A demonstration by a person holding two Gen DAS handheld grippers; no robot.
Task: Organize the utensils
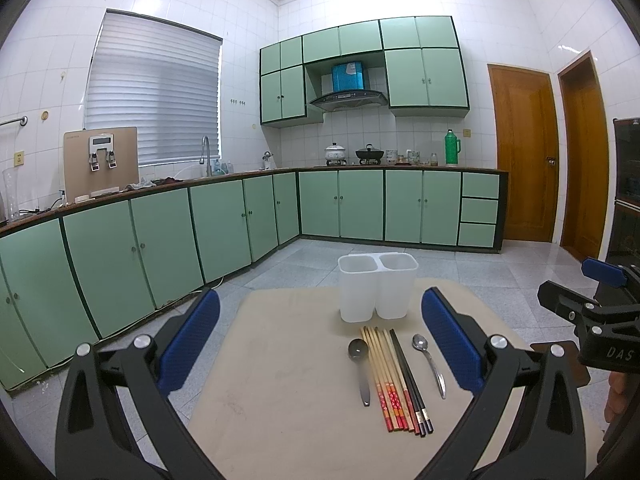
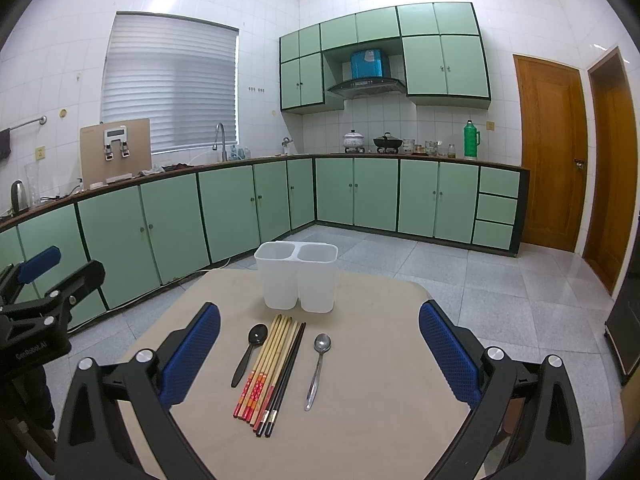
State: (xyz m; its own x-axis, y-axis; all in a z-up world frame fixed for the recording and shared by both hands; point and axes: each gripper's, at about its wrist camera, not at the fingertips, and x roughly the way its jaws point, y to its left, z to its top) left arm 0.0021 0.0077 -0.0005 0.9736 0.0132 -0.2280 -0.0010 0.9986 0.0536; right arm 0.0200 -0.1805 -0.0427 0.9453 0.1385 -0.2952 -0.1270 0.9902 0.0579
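Right wrist view: chopsticks [image 2: 272,372] lie between the wide, empty right claw [image 2: 319,354] fingers.

The table [image 2: 360,420] is plain beige, and the double holder [image 2: 298,280] on it is milky white. The bamboo chopsticks [image 2: 268,364] are pale yellow with red patterned ends, the other chopsticks [image 2: 286,376] are black, one spoon [image 2: 250,354] is black and the other spoon [image 2: 318,368] is silver.
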